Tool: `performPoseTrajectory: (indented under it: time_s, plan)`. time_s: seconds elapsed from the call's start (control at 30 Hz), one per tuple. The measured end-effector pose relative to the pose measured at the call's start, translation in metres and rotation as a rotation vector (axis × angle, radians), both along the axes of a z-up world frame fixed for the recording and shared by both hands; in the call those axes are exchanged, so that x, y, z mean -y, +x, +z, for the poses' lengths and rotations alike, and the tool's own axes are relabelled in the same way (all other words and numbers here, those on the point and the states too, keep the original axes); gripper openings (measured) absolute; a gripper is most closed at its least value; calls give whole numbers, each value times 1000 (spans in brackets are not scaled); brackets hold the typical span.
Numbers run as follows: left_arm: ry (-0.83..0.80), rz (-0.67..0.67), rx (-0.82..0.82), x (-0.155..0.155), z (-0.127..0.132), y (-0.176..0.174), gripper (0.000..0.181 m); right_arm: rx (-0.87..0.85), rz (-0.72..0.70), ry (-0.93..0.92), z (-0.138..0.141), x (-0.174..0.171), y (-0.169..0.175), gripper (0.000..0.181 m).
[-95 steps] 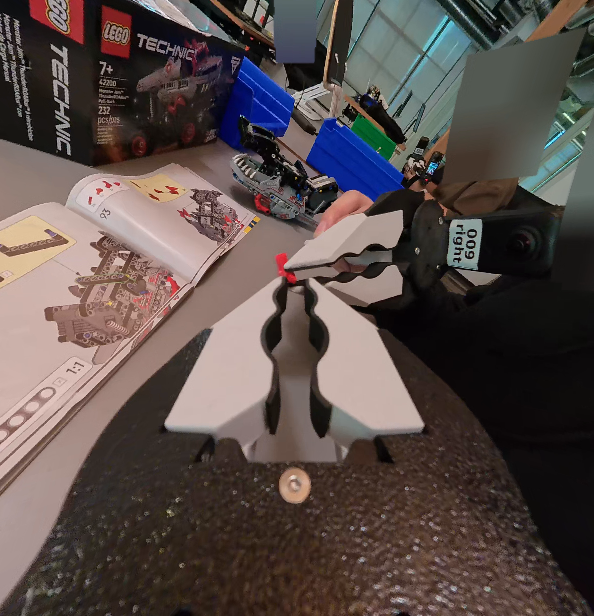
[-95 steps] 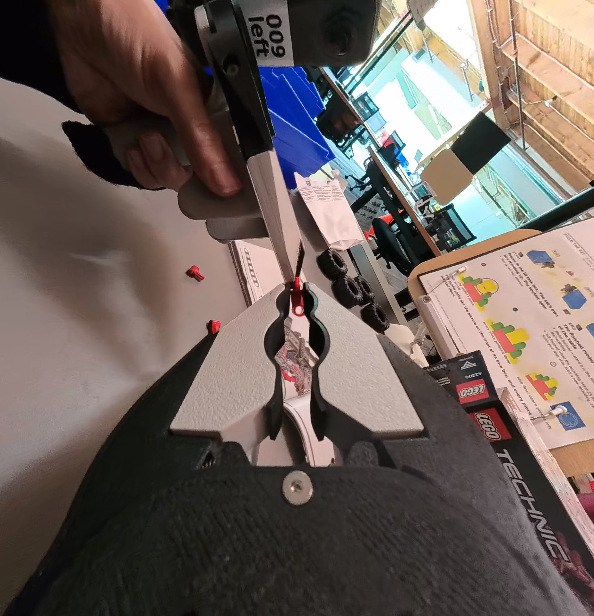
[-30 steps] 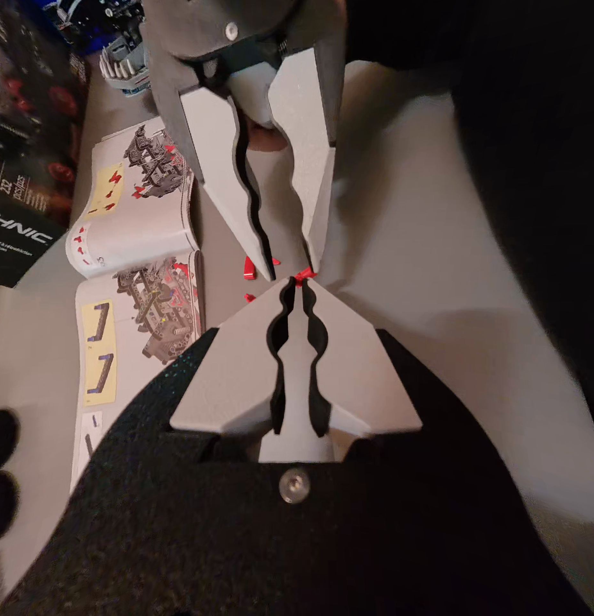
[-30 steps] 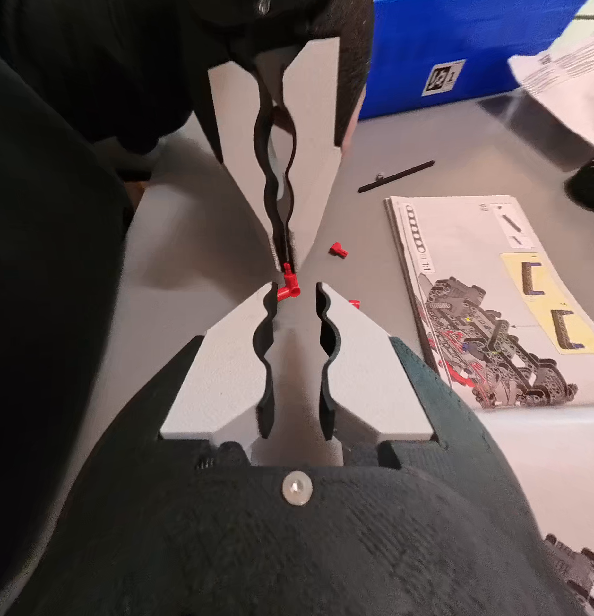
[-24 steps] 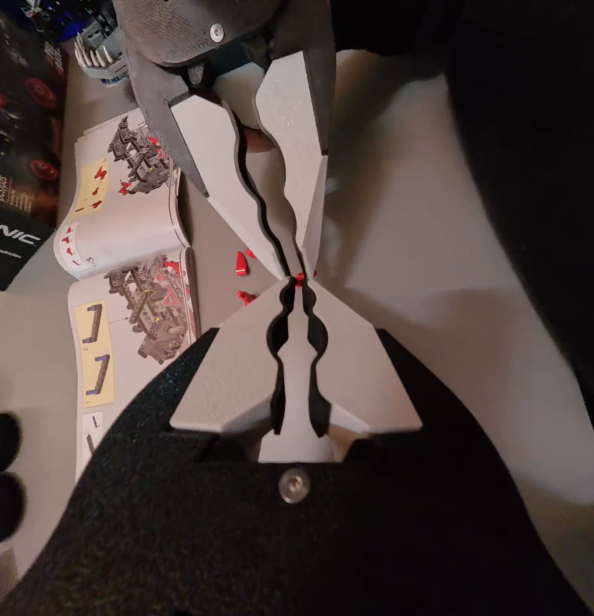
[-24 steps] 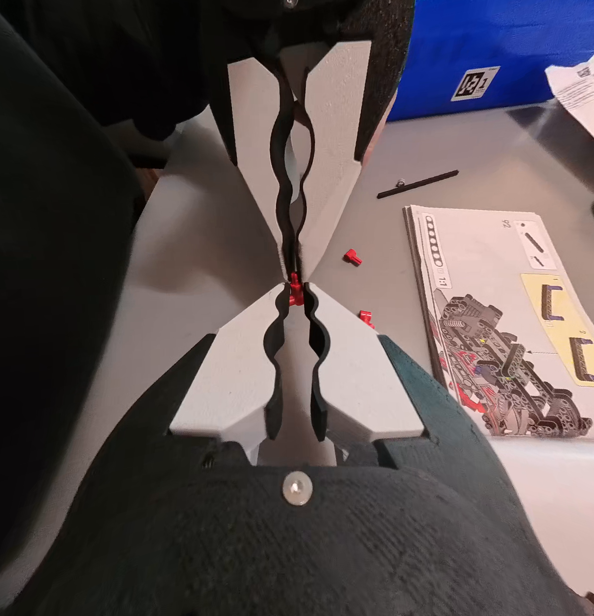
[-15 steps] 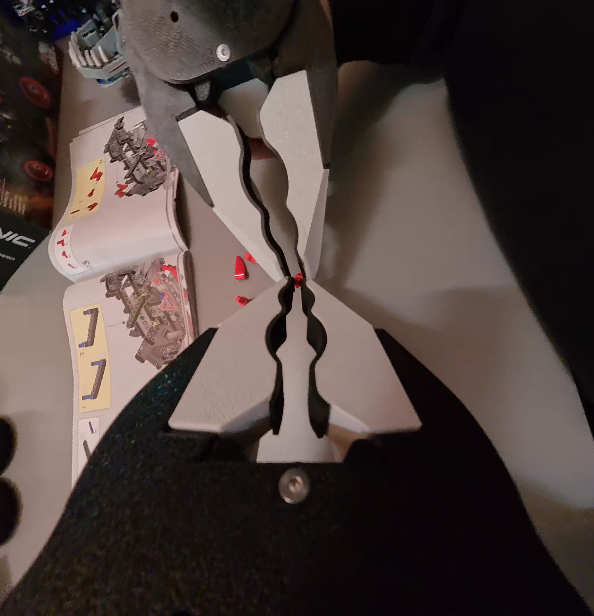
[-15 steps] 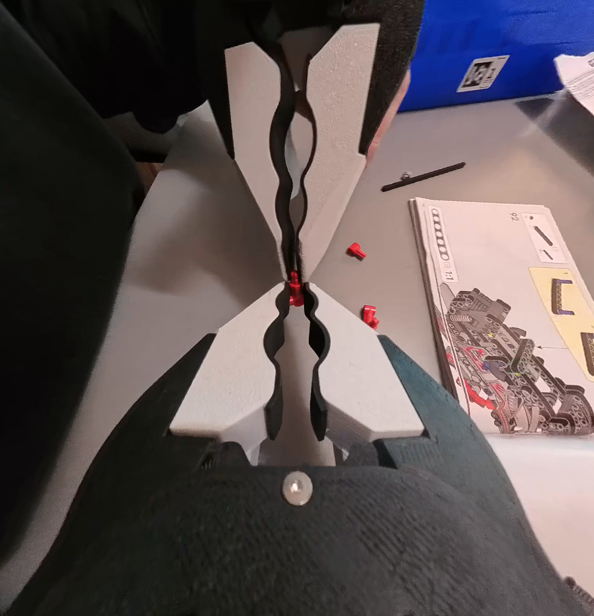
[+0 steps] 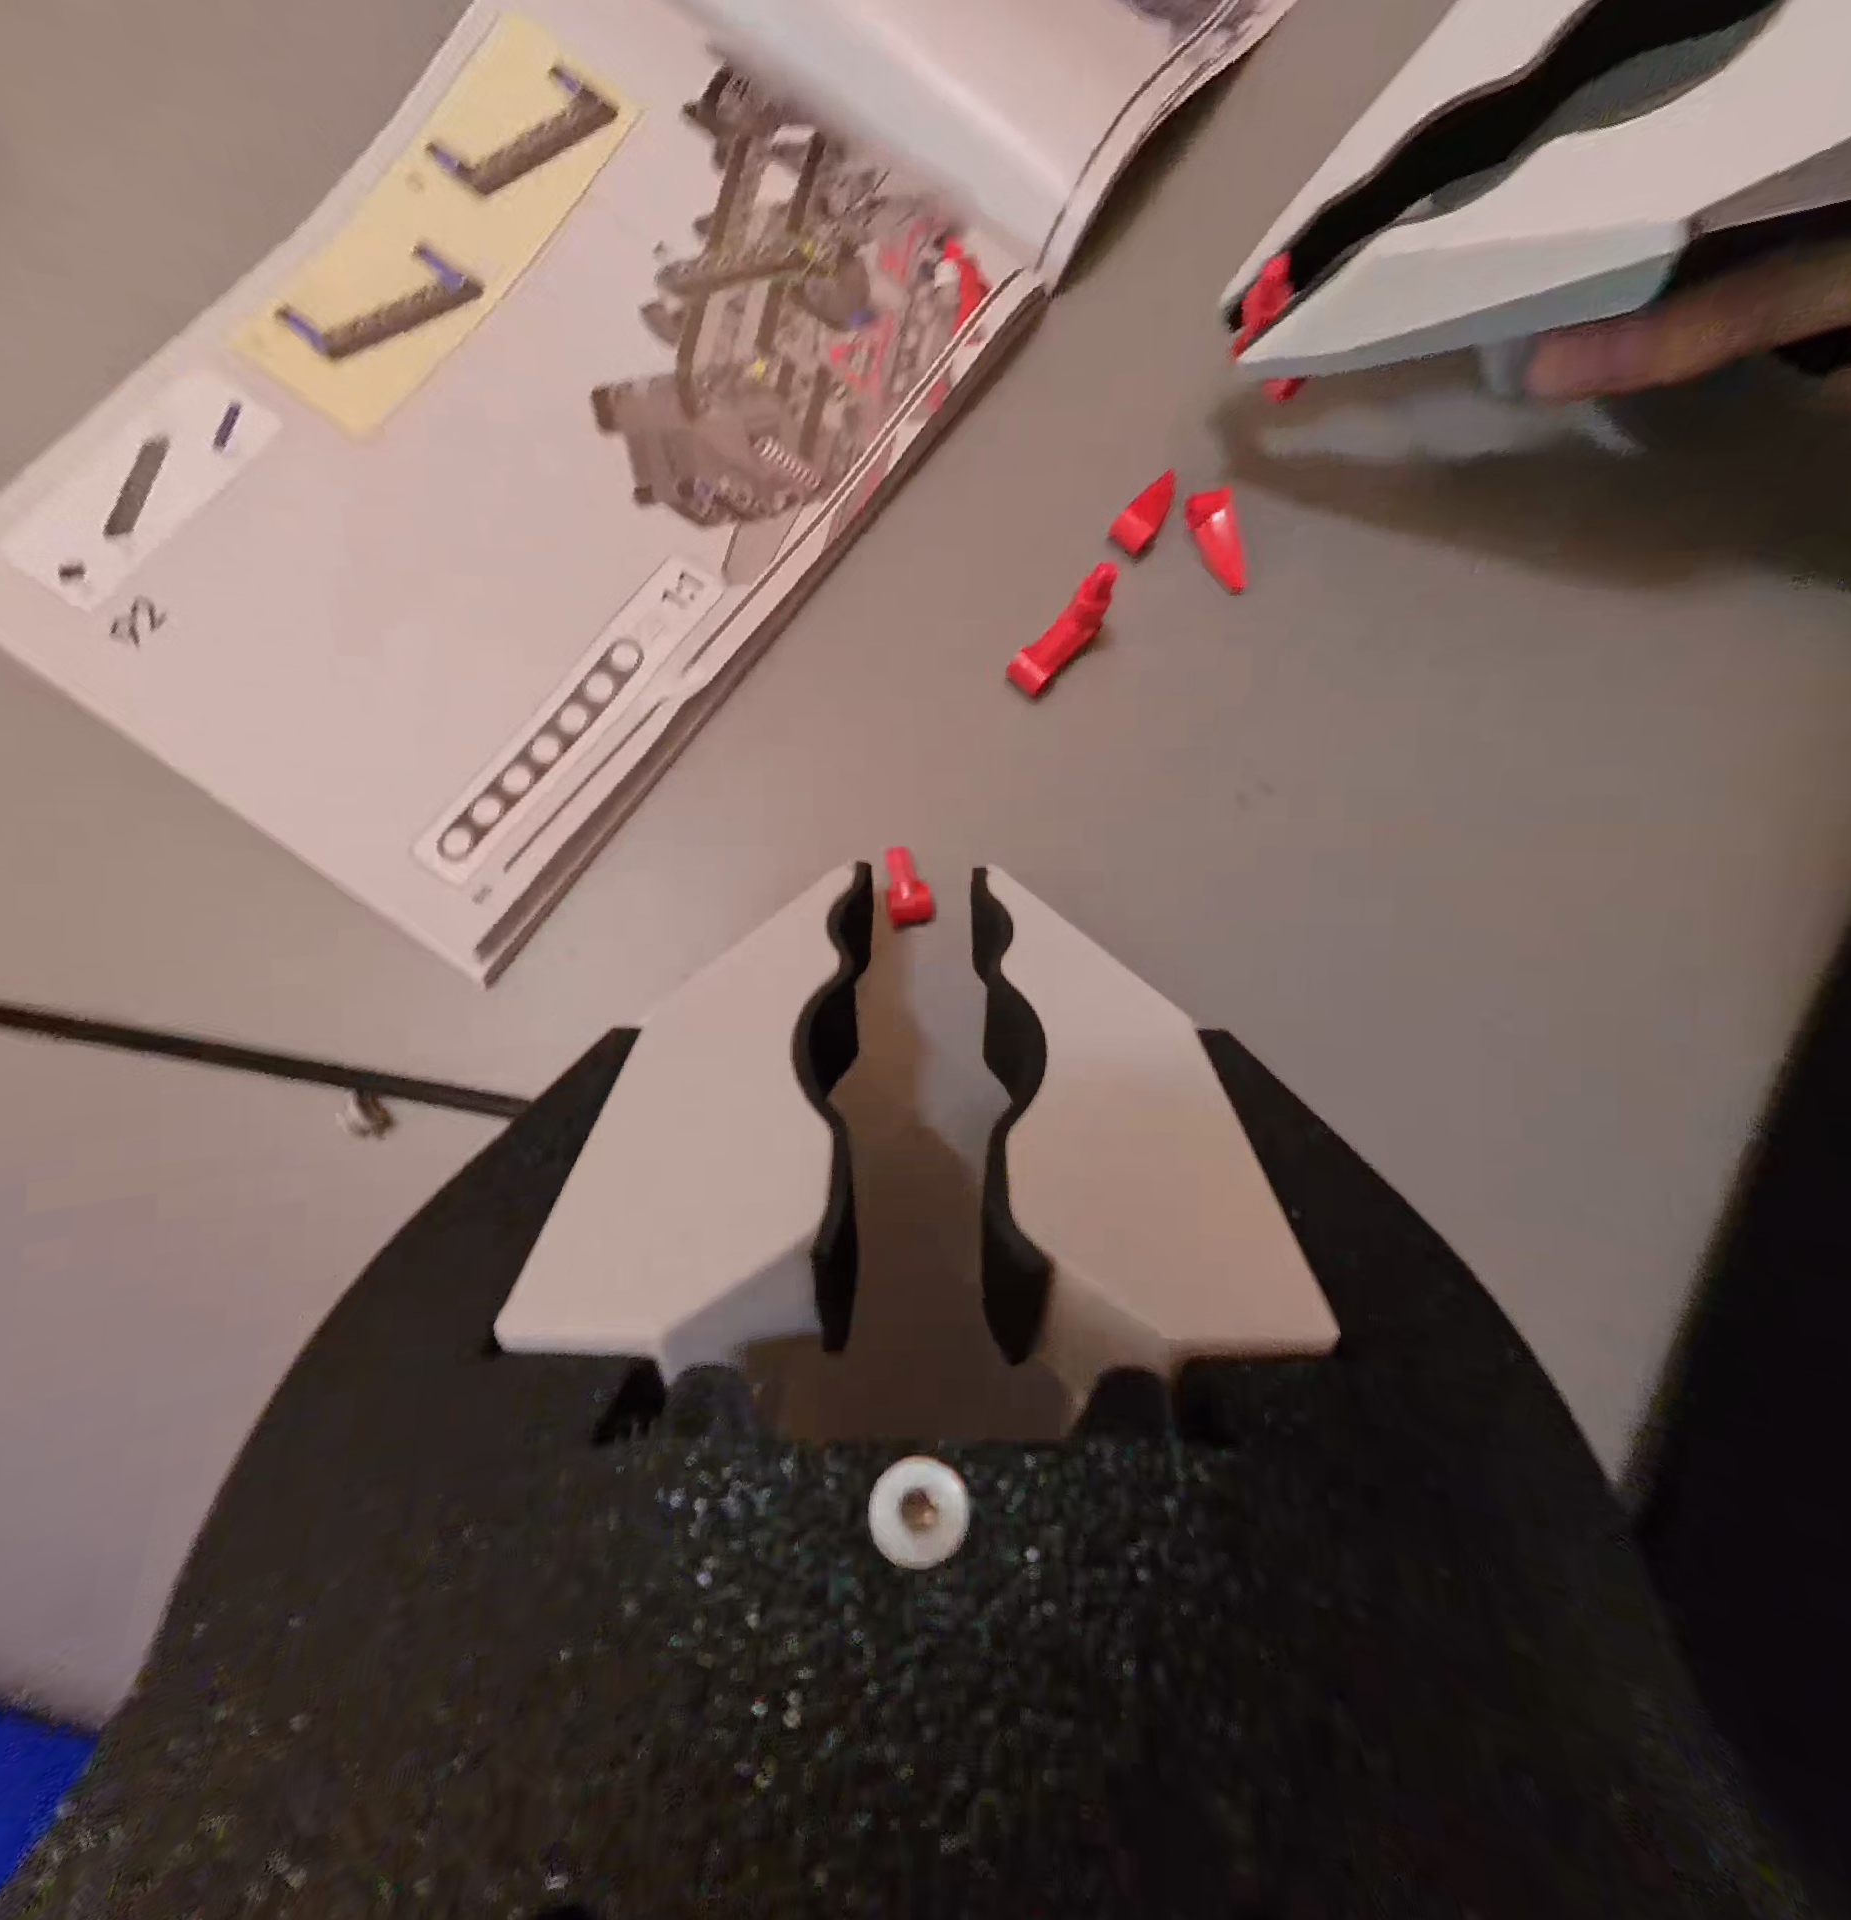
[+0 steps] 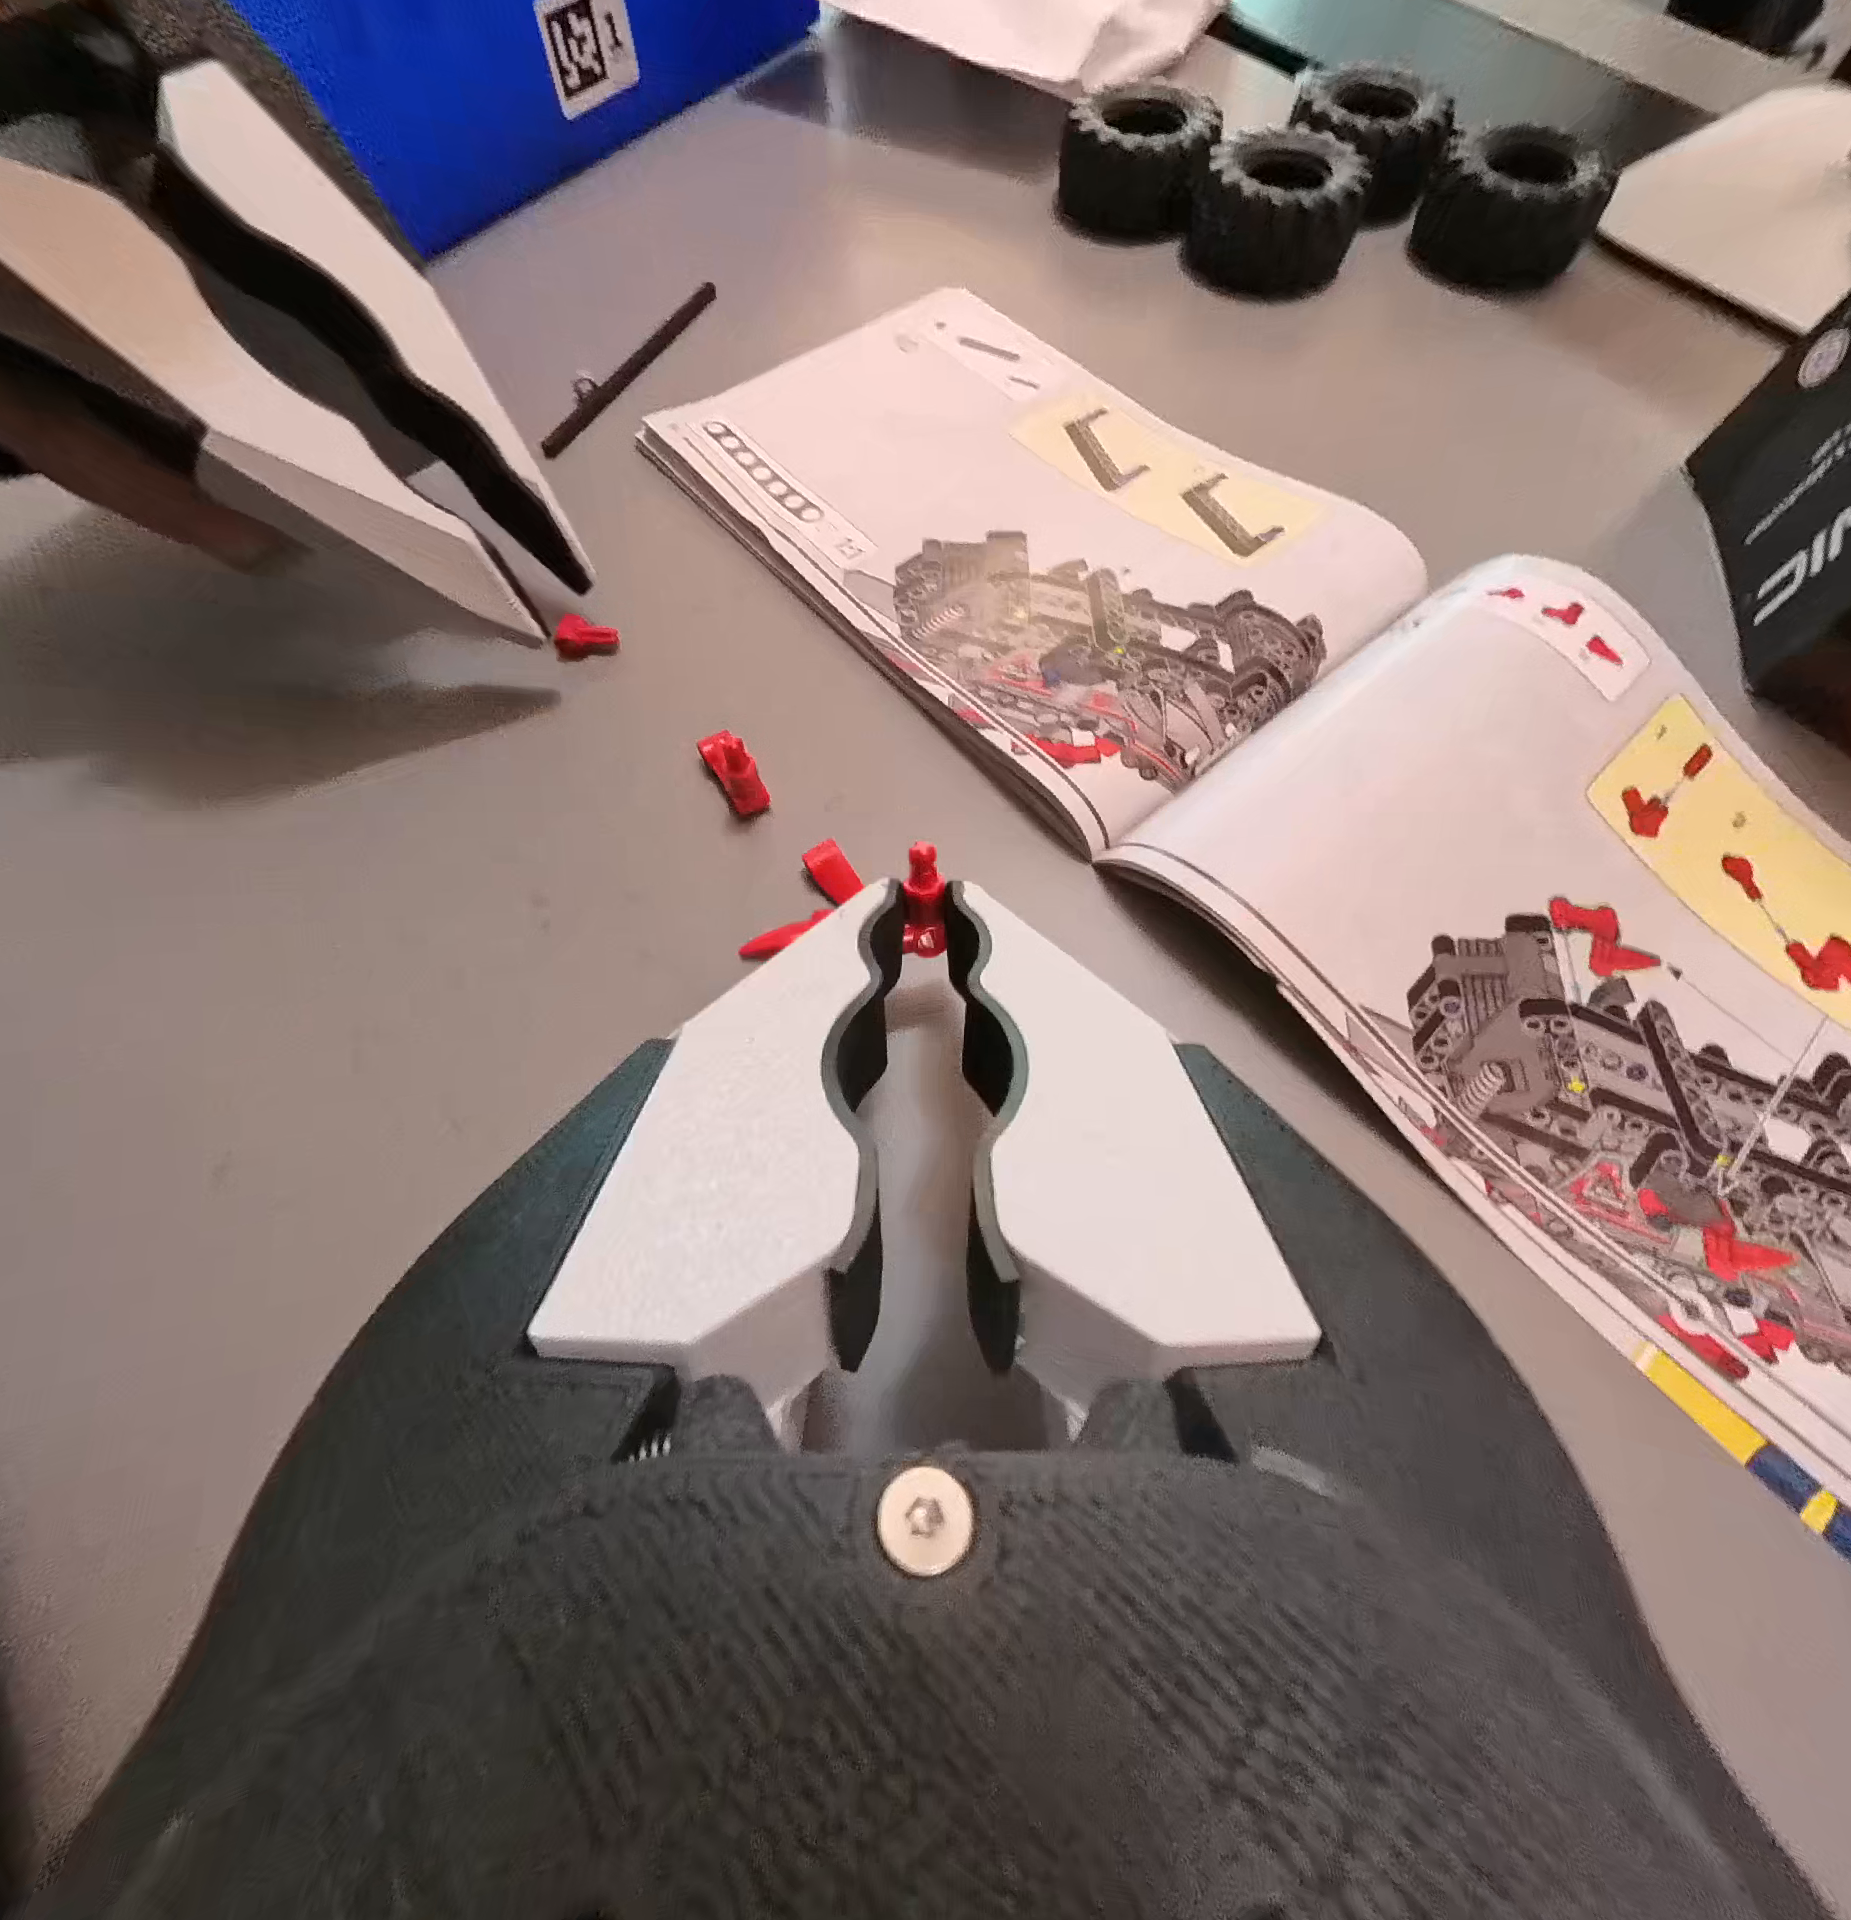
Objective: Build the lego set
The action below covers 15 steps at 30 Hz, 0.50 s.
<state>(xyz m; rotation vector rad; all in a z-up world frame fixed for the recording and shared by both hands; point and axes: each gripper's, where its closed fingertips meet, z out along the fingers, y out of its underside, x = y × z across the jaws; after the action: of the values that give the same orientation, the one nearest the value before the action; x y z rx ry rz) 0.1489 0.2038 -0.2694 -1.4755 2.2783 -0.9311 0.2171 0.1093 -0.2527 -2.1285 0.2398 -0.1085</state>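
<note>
Change: 0.5 s ago both grippers met tip to tip on one small red assembly; they are now well apart, so the hand-over or joining step is judged finished.
Right gripper (image 10: 919,912): fingers closed on the red connector piece (image 10: 921,906); its stud projects beyond the fingertips. It is held just above the table (image 10: 225,987).
Left gripper (image 9: 919,883): fingers parted, holding nothing; lowered toward the table on the left of the scene.
Red pin (image 9: 906,883): lies on the table between the left fingertips, nearer the left one. Judged to be the next pick.
Meaning for task: the right-hand part is secured; the left is free to fetch the next part.
Loose red parts: a longer red piece (image 9: 1064,632) and two red wedge pieces (image 9: 1181,520) lie on the table between the grippers, beyond the pin.
Appearance: the held piece is small, glossy red plastic, with a narrow stud on a rounded body.
Instruction booklet (image 10: 1160,644): open, to the right of the parts.
Black tyres (image 10: 1336,177): four, at the far right.
</note>
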Motion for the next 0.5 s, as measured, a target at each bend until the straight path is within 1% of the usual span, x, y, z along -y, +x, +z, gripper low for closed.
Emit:
performPoseTrajectory:
  time_s: [0.07, 0.13, 0.2, 0.3, 0.43, 0.5]
  plan:
    - [33, 40, -23, -3, -8, -2, 19, -29, -11, -55, -8, 4, 0, 6]
    - [46, 64, -9, -4, -9, 0, 16, -36, -19, -88, -14, 6, -1, 6]
    - [71, 66, 0, -7, -10, 0, 5, -62, -22, -110, -19, 7, -2, 6]
    - [120, 15, 30, -7, -10, 0, 5, -107, -12, -121, -23, 9, -5, 14]
    - [148, -62, 78, -5, -10, 0, 5, -172, 88, -132, -19, 13, -8, 25]
    - [153, -105, 95, -3, -10, -1, 5, -170, 131, -143, -14, 16, -2, 24]
